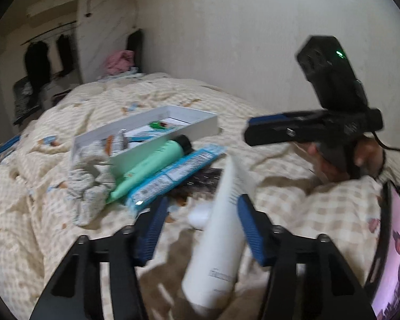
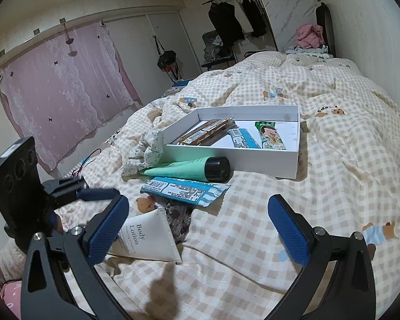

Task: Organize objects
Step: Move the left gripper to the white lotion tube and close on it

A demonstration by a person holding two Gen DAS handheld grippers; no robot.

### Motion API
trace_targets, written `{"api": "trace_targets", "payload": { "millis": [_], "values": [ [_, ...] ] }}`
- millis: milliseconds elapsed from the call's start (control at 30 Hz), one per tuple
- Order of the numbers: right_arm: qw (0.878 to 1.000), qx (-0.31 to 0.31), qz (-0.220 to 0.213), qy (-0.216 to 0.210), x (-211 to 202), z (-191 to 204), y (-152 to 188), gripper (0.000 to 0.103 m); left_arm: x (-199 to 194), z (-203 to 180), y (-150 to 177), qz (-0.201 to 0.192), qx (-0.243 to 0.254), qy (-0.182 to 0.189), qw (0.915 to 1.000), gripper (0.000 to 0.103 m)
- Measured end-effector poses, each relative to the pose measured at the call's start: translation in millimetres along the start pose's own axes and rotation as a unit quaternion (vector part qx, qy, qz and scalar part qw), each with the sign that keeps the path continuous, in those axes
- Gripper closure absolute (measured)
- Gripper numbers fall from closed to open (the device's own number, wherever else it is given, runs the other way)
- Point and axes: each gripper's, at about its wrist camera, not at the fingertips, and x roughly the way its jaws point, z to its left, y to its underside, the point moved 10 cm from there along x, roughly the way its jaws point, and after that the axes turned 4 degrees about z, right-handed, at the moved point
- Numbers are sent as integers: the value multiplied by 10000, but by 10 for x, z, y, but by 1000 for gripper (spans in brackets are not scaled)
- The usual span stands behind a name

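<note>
A white body lotion tube [image 1: 221,229] lies between the open fingers of my left gripper [image 1: 200,208]; it touches the right pad, and the left pad stands apart. The tube shows in the right wrist view [image 2: 149,240] too. A white box [image 2: 269,157] on the bed holds snack bars and packets. Against its near wall lie a green tube with a black cap [image 2: 189,169], a blue wrapper [image 2: 184,189] and a floral scrunchie [image 2: 146,152]. A dark patterned item [image 2: 177,221] lies beside the lotion. My right gripper [image 2: 198,208] is open and empty above the quilt.
Everything rests on a rumpled checked quilt [image 2: 333,160]. The wall runs along the bed's right side. Pink curtains [image 2: 58,101] and a clothes rack [image 2: 234,18] stand beyond the bed. A lit screen [image 1: 392,253] sits at the left wrist view's right edge.
</note>
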Motion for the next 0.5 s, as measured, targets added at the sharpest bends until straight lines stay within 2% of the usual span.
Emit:
{"api": "trace_targets", "payload": {
  "millis": [67, 233, 300, 333, 400, 500],
  "values": [
    [10000, 19, 7, -5, 3, -9, -4, 0, 19, -19, 5, 60, 18, 172, 9998, 62],
    [10000, 57, 35, -19, 17, -22, -2, 0, 69, -1, 5, 234, -41, 518, 9984, 65],
    [10000, 66, 41, -23, 18, -31, 0, 0, 111, 14, 19, 380, -113, 655, 9971, 61],
    [10000, 68, 44, -22, 17, -29, 3, 0, 166, 27, 50, 575, -198, 734, 9954, 56],
    [10000, 64, 58, -2, 23, -36, 10, 0, 295, 54, 108, 929, -426, 992, 9898, 55],
    [9999, 59, 82, 7, 36, -38, 17, 0, 326, 92, 96, 955, -549, 1140, 9873, 55]
  ]
}}
